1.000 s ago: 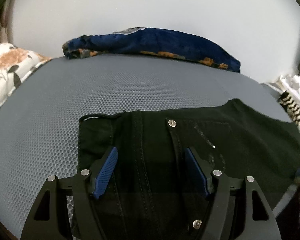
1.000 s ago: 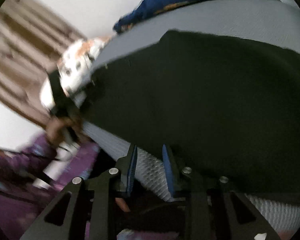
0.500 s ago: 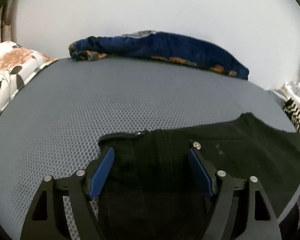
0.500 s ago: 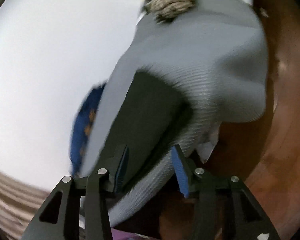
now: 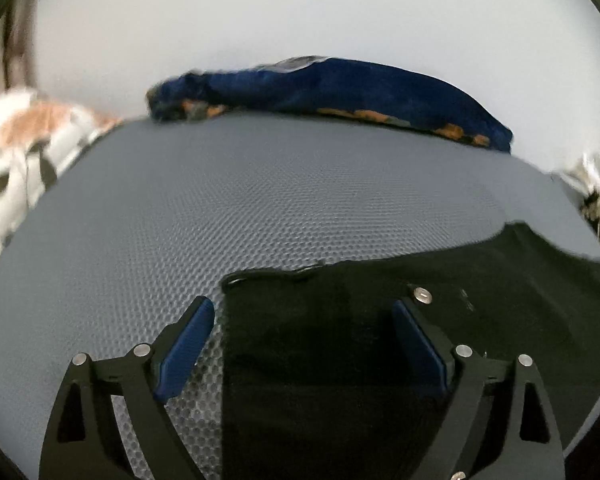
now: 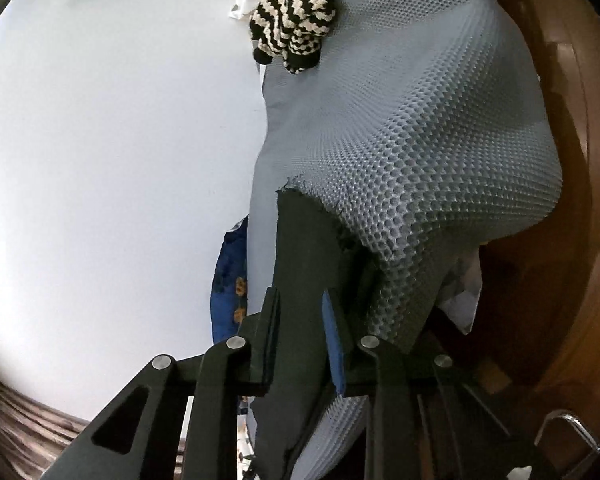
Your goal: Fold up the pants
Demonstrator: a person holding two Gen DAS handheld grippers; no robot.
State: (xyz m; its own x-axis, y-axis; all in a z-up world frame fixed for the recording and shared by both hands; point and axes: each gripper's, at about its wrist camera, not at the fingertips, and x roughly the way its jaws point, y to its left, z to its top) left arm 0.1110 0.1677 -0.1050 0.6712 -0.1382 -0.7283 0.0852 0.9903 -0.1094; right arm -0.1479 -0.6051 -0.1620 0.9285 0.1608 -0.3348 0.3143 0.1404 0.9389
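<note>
- Pants (image 5: 380,360), black, lie flat on grey mesh mattress (image 5: 260,208), waistband end under left gripper (image 5: 304,344).
- Left gripper jaws wide, just been opening, holding nothing; the cloth lies below them.
- Right gripper (image 6: 300,332) at mattress edge, jaws just been closing, pinched on the pants' hem.
- Blue cloth (image 5: 340,88) bunched along the far mattress edge.

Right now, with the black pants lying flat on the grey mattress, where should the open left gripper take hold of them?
Probably at the waistband corner of the black pants, coming in low from the bare grey mattress side. That edge lies between the left gripper and its wide-open jaws. The right gripper already pinches the other end.
</note>
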